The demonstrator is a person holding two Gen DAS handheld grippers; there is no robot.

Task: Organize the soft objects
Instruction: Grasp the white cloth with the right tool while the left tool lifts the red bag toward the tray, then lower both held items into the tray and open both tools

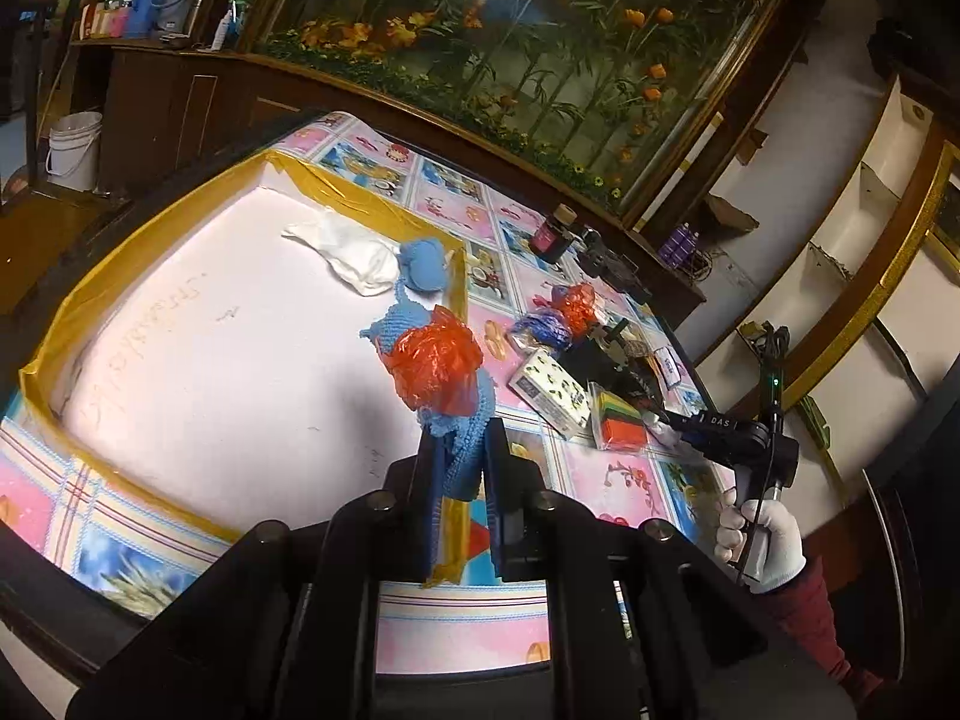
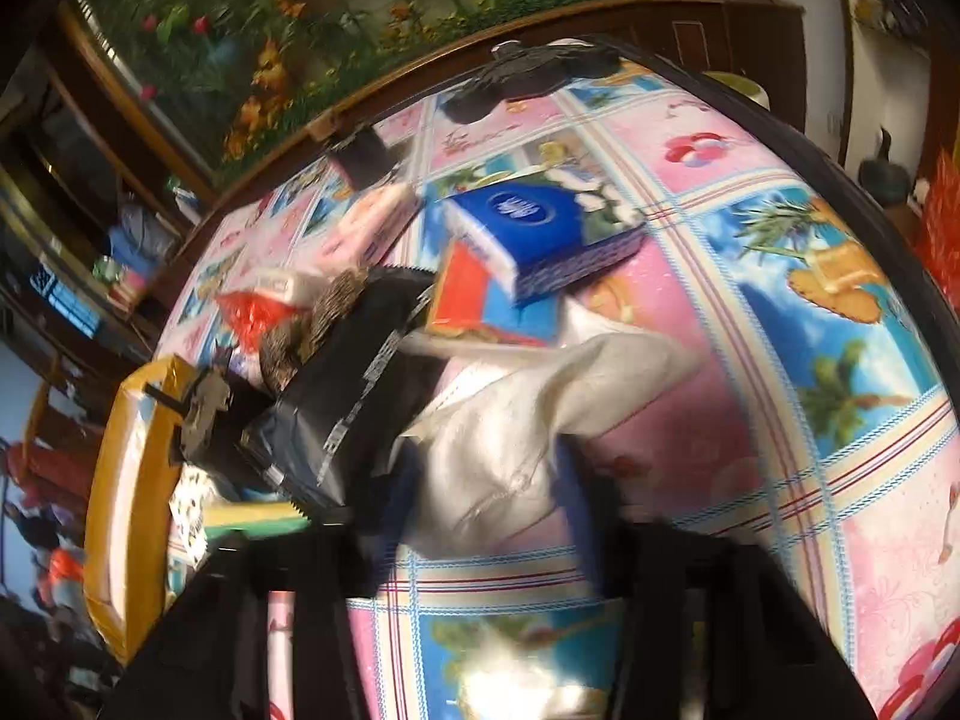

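Observation:
My left gripper is shut on a blue knitted cloth, which hangs over the edge of the white foam board with yellow tape rim. An orange plastic bag clings to the cloth's upper part. A white cloth and a blue knitted ball lie on the board's far side. My right gripper is shut on a white plastic bag above the patterned tablecloth. The right gripper also shows in the left wrist view, near the clutter.
A clutter pile lies right of the board: a tissue pack, coloured sponges in a bag, an orange bag, a dark bottle. The right wrist view shows a blue tissue box and a black bag.

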